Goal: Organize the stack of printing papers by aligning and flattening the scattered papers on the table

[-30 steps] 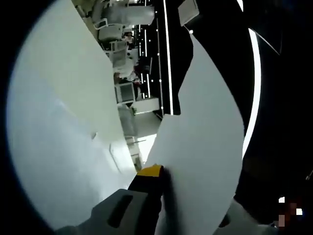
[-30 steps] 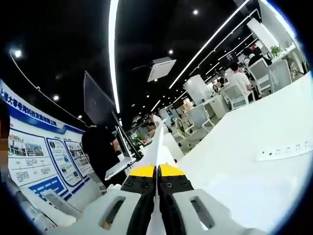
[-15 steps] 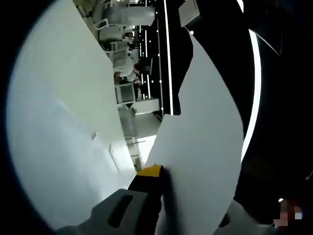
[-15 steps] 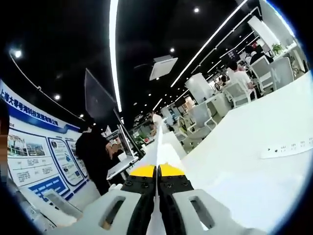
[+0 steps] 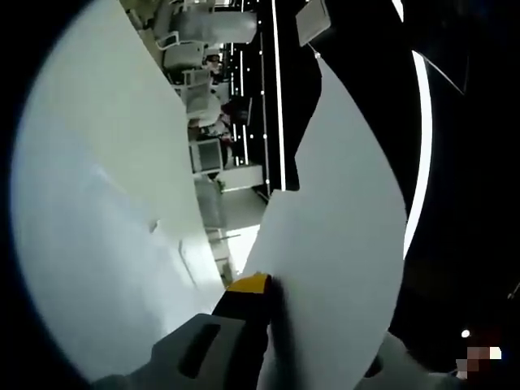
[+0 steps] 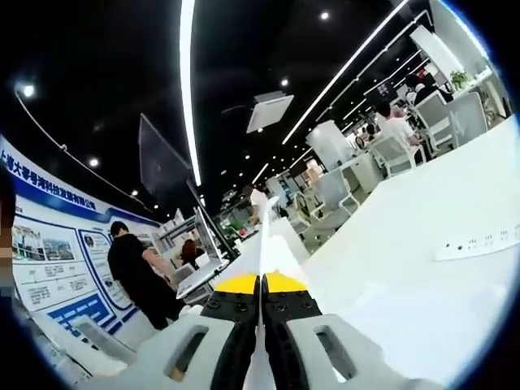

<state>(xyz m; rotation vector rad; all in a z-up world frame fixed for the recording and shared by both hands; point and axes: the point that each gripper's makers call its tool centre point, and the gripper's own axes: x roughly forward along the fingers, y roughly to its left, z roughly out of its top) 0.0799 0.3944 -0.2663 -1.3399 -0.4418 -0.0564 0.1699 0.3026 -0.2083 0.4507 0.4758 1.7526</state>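
White printing paper (image 5: 333,244) is seen lifted off the table (image 5: 97,244) in the left gripper view, its broad face spread across the right half of the frame and hiding one jaw of the left gripper (image 5: 264,296). The other, yellow-tipped jaw is pressed flat against the near face of the sheet, so the paper is pinched between the two. The white table runs along the left of that rolled view, with office chairs (image 5: 191,49) and a long ceiling light strip (image 5: 280,89) behind it.

In the right gripper view the same paper (image 6: 262,244) is seen edge-on as a thin white line rising from between the yellow tips of the right gripper (image 6: 261,284), whose jaws are pressed together on it. The white table (image 6: 422,276) is spread to the right, and a white power strip (image 6: 479,242) lies on it. A person in black (image 6: 138,272) is seen beside a blue-and-white wall poster (image 6: 57,260) at the left; seated people (image 6: 398,126) are visible at desks far back.
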